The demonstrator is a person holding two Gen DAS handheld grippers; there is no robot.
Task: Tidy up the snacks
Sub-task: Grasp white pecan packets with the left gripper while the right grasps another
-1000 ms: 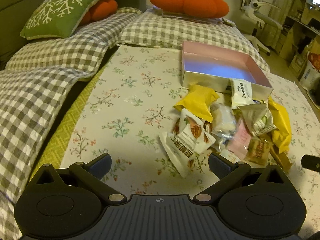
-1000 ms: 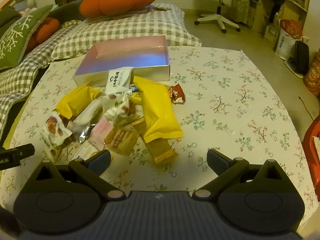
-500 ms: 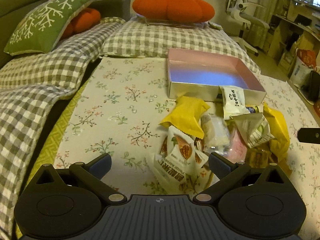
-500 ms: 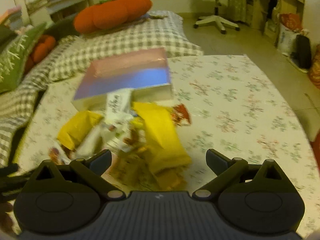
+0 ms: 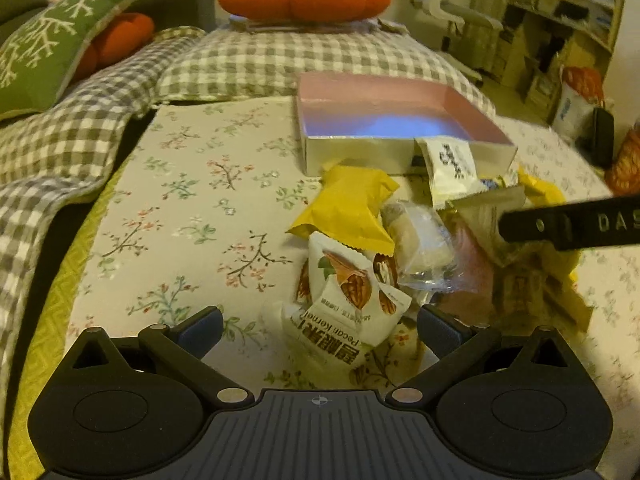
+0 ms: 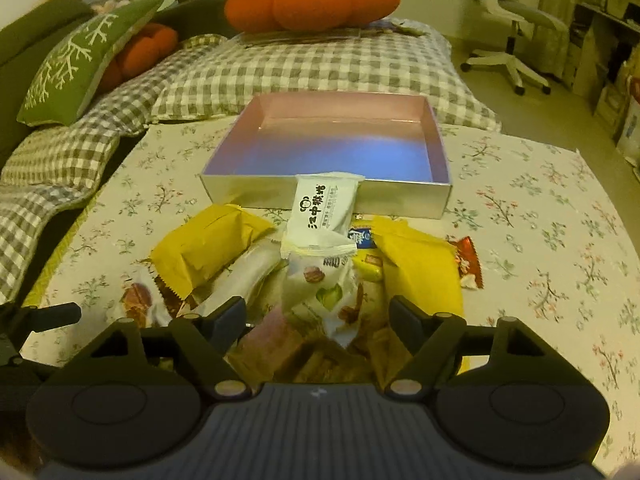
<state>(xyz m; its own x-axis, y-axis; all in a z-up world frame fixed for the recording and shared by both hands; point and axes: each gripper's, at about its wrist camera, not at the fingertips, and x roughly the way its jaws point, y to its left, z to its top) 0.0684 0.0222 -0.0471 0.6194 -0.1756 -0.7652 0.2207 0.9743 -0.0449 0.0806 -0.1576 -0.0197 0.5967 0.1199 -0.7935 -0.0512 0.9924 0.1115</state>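
Snack pile (image 6: 320, 276) beside tray (image 6: 436, 200); right gripper (image 6: 316, 316) jaws closing, ungripped.

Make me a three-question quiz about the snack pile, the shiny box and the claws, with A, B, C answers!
1. Where does the white packet with black writing lean?
A. against the box's front wall
B. on the green pillow
C. under the chair

2. What colour is the big round cushion behind the box?
A. blue
B. orange
C. white

3. What is in the box?
A. all the snacks
B. one pillow
C. nothing

Answers:
1 A: its top edge rests on the box's front wall.
2 B: the cushion is orange, like a pumpkin.
3 C: only the box's bare floor shows; the snack pile lies in front of it.
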